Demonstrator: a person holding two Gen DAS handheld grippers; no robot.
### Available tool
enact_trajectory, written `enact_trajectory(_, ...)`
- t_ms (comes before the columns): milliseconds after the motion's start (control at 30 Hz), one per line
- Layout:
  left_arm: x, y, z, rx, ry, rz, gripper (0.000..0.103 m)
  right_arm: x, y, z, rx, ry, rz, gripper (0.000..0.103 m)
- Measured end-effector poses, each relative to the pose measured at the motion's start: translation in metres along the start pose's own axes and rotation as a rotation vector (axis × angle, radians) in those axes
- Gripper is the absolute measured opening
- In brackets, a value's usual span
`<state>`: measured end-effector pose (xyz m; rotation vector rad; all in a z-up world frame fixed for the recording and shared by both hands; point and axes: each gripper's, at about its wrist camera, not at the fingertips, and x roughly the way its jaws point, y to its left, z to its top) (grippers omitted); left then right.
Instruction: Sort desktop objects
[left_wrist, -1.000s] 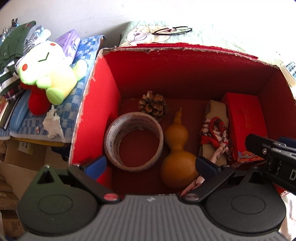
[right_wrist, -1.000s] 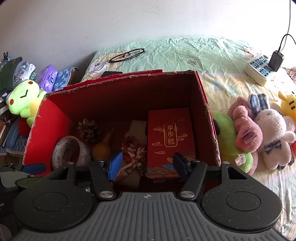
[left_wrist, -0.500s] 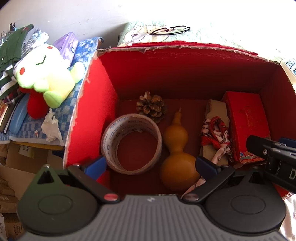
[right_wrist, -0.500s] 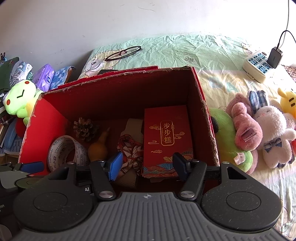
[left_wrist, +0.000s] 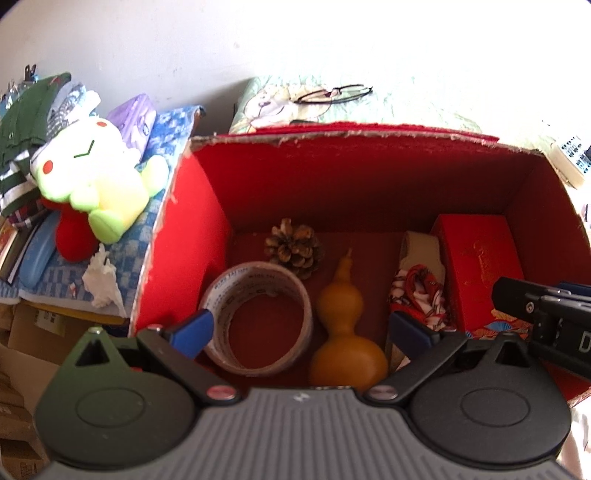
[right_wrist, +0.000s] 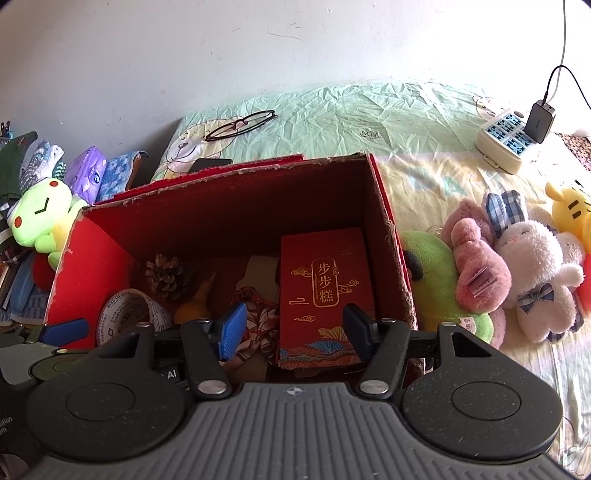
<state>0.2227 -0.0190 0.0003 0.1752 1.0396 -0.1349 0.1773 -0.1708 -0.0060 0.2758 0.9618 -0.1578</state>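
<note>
An open red cardboard box (left_wrist: 184, 236) (right_wrist: 384, 206) holds a tape roll (left_wrist: 258, 291) (right_wrist: 125, 314), a pinecone (left_wrist: 295, 247) (right_wrist: 166, 275), a brown gourd (left_wrist: 343, 332) (right_wrist: 195, 306), a patterned cloth (left_wrist: 421, 295) (right_wrist: 258, 317) and a red gift box (left_wrist: 476, 258) (right_wrist: 325, 280). My left gripper (left_wrist: 304, 330) hangs open over the box's near side, its fingers straddling the tape roll and gourd without touching them. My right gripper (right_wrist: 295, 328) is open above the gift box's near end; its pads are not pressing on it. Its body (left_wrist: 535, 306) shows at the right of the left wrist view.
The box stands on a bed with a green sheet (right_wrist: 369, 118). Glasses (right_wrist: 240, 123) lie behind it. Several plush toys (right_wrist: 480, 266) lie to its right, and a power strip (right_wrist: 509, 140) farther back. A green plush (left_wrist: 92, 177) sits on piled things to the left.
In the left wrist view the box has slid down the frame as the left gripper tilted up a little. The right wrist view has barely changed, and both grippers stay open.
</note>
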Motion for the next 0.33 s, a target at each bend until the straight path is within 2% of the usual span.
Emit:
enact_trajectory(233,-0.0019,0.0013,0.0034,-0.009,-0.027,-0.021,0.099,-0.0010,0.0021,0.0036,-0.019,-0.029,-0.015,0.062)
enact_trajectory(333,-0.0041,0.0007,0.0011,-0.011,-0.046,-0.004,0.098,-0.0026,0.0018,0.0023,-0.016,-0.034,-0.013,0.062)
